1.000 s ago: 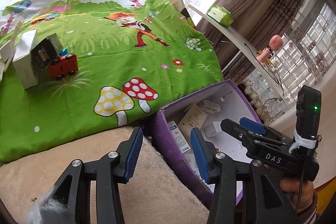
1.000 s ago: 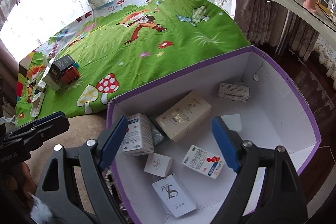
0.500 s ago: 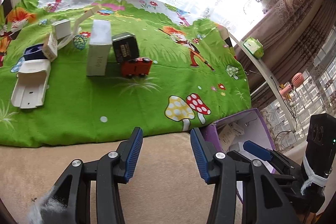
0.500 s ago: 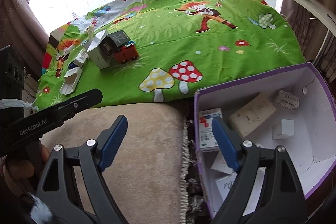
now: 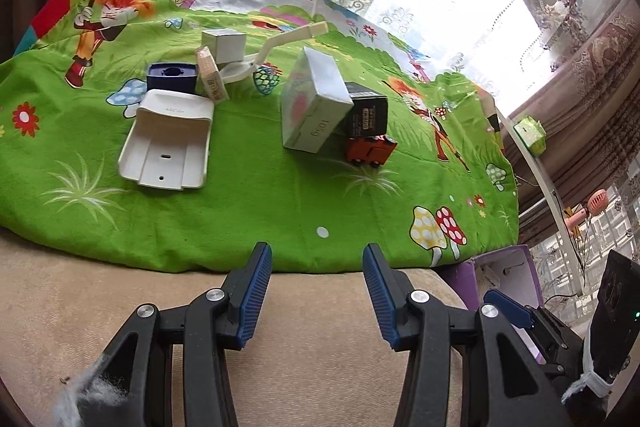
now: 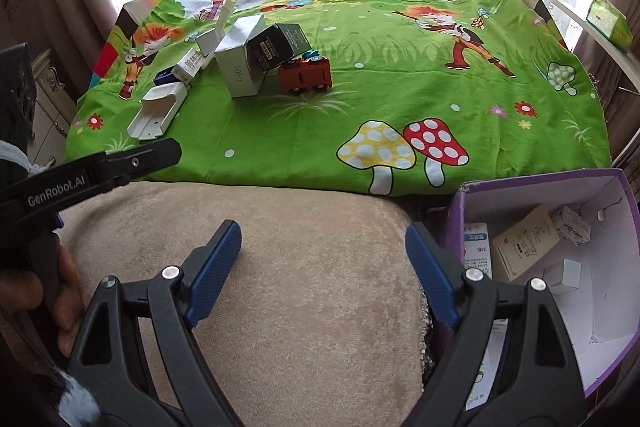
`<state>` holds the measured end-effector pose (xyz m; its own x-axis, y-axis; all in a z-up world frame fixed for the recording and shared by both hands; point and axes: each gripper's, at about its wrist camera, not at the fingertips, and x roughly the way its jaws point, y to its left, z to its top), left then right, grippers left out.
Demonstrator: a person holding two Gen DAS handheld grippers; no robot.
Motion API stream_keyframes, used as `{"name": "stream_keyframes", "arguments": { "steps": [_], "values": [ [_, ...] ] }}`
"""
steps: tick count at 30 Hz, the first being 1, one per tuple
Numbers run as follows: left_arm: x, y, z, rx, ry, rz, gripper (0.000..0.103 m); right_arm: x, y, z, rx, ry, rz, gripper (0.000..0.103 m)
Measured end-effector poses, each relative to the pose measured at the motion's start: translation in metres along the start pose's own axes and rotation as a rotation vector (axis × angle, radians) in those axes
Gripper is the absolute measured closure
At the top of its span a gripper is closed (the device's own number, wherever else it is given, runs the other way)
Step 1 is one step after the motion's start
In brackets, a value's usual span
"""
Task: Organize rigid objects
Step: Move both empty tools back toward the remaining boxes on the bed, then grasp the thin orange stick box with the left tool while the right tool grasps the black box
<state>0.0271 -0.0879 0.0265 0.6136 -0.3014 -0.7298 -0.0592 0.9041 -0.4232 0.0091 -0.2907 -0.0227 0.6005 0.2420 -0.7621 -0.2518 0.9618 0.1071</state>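
A: Green blanket [image 6: 360, 115] is spread out, purple box [image 6: 616, 195] sits at its right edge with small cartons already inside. Loose items are still clustered far left: white box [image 6: 240, 67], black box [image 6: 276, 45], red toy truck [image 6: 306, 75].

B: Grippers?

A: Left gripper [image 5: 316, 291] is held part open, nothing between the pads. Right gripper [image 6: 324, 275] is spread wider, also empty.

B: Next pick?

A: Truck is judged easiest: free on the near side, squeezed across its flanks.

B: Change from a second ago?

A: Both views have been swung off the purple box toward the cluster.
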Motion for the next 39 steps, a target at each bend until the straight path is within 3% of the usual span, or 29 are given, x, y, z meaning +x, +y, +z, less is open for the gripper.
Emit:
{"name": "stream_keyframes", "arguments": {
  "steps": [12, 22, 26, 39],
  "values": [
    [-0.012, 0.047, 0.029, -0.082, -0.072, 0.062, 0.054, 0.011, 0.002, 0.000, -0.008, 0.029, -0.012, 0.015],
    [-0.001, 0.057, 0.083, -0.081, -0.140, 0.067, 0.054, 0.021, 0.008, 0.012, -0.021, 0.037, -0.002, 0.015],
    [0.015, 0.060, 0.100, -0.109, -0.130, 0.055, 0.054, 0.025, 0.008, 0.017, -0.020, 0.036, 0.003, 0.015],
    [0.056, 0.064, 0.126, -0.146, -0.059, 0.118, 0.054, 0.032, 0.011, 0.051, -0.026, -0.012, 0.000, 0.015]
  ]
}}
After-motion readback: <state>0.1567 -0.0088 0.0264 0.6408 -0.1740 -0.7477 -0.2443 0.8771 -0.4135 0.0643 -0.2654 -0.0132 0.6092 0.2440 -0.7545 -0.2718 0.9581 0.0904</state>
